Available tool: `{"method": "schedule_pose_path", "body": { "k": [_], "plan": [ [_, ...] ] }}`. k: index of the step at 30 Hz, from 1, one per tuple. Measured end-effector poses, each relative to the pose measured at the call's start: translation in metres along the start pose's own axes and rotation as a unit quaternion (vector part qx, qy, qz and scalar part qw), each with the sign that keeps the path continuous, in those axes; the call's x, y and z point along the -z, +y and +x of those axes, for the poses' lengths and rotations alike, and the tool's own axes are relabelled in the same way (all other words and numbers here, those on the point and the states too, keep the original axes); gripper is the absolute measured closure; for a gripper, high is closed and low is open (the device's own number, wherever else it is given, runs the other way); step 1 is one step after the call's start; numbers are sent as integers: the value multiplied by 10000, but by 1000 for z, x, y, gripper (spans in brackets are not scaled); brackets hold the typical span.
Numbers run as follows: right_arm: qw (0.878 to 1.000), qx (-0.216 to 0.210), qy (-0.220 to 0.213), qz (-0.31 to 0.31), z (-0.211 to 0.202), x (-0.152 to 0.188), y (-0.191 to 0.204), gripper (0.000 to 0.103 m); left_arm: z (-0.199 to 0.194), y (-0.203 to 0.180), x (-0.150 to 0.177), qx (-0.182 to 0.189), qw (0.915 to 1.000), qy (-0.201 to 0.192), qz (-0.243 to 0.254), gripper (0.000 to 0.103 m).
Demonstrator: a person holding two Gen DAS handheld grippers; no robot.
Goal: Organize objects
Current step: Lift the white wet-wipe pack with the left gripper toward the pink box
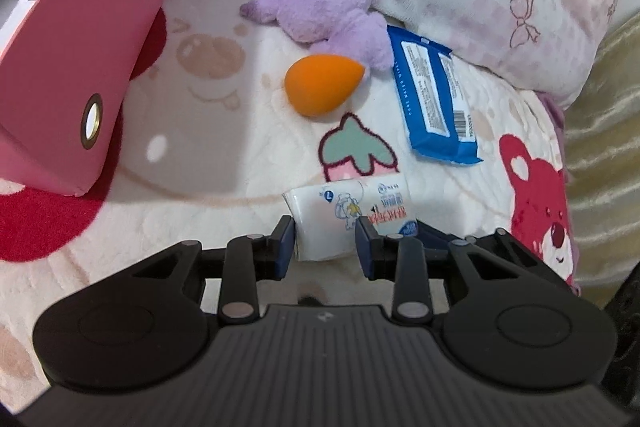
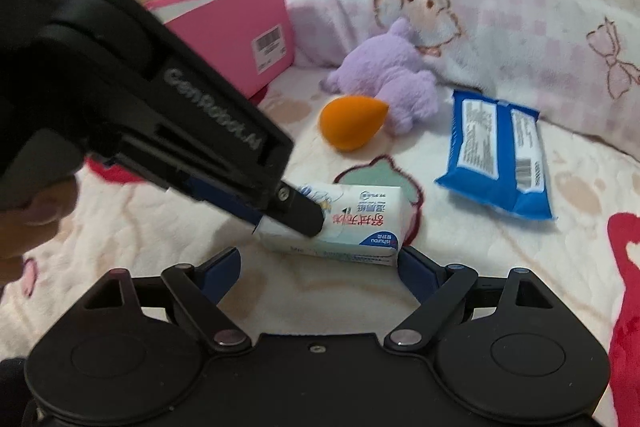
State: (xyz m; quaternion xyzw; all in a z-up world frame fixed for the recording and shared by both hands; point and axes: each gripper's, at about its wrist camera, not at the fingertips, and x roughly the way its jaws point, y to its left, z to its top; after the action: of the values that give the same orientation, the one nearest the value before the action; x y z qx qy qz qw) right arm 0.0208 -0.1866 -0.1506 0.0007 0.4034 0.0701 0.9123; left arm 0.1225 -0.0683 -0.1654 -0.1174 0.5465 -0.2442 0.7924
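Between closed left fingers (image 1: 325, 239): white tissue pack (image 1: 352, 211), blue-red print; right fingers (image 2: 320, 267) open.

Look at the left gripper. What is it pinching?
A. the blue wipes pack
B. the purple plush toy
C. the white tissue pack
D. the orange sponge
C: the left gripper has its blue pads pressed on both sides of the white tissue pack, while the other three things lie untouched further up the blanket.
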Motion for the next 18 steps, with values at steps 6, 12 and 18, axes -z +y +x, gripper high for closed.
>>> {"method": "schedule_pose_path", "body": {
  "k": [6,12,18],
  "plan": [
    [10000,50,80,-8,2,0,0,13,0,-1,-3,-247,9989,-66,397,69],
    [9999,104,-84,67,2,-2,-2,13,4,3,-6,-141,9993,-152,320,73],
    [9998,-13,-159,91,5,6,-3,12,9,6,-6,54,9999,-48,-109,73]
  ]
}}
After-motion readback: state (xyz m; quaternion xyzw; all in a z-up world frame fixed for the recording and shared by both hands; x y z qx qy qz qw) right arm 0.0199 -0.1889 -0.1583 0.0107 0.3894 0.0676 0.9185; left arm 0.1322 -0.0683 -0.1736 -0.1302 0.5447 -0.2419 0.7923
